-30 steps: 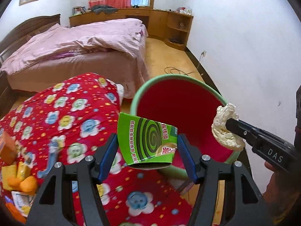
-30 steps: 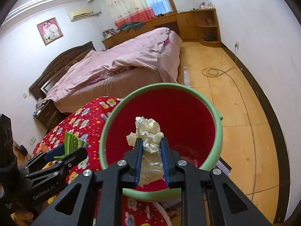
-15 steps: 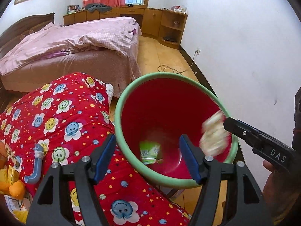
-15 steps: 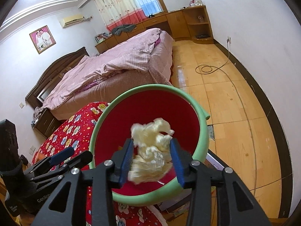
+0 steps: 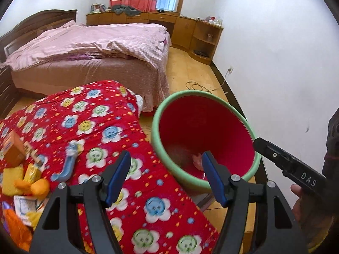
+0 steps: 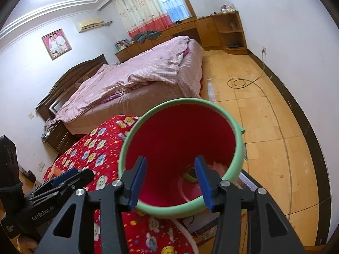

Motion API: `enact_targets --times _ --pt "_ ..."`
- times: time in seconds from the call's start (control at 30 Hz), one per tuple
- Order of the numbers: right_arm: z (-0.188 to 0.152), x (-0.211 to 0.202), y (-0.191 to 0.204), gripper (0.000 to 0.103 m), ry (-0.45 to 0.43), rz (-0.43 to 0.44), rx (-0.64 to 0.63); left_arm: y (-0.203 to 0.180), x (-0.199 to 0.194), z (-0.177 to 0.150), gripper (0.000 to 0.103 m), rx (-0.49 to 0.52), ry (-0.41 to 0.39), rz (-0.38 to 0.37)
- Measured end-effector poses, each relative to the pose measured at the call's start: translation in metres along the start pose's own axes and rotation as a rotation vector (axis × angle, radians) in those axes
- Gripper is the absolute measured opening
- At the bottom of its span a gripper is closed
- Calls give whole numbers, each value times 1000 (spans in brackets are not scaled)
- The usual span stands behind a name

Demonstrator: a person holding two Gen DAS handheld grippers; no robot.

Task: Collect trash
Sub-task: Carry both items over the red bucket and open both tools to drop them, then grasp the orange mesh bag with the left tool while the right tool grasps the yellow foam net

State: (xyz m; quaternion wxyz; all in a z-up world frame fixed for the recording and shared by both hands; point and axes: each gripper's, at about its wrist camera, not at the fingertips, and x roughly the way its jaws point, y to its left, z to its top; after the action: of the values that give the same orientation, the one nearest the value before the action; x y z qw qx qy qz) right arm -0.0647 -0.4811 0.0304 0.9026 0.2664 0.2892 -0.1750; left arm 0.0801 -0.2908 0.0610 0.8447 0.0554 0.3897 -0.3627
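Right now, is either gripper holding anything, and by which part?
Nothing is held. The left gripper is open and empty; the right gripper is opening, empty, over the bin.

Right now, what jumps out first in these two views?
The red bucket with the green rim fills the middle of the right wrist view, with some trash lying at its bottom. Left of it in both views spreads the red flowered blanket, where a pile of orange and yellow items lies at the left edge of the left wrist view. Both pairs of blue-padded fingers stand apart with nothing between them.
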Motion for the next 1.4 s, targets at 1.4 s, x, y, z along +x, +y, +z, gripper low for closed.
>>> enact_targets --times 1.4 --pt "-100 21 181 59 198 195 -294 199 -124 -117 69 -364 5 368"
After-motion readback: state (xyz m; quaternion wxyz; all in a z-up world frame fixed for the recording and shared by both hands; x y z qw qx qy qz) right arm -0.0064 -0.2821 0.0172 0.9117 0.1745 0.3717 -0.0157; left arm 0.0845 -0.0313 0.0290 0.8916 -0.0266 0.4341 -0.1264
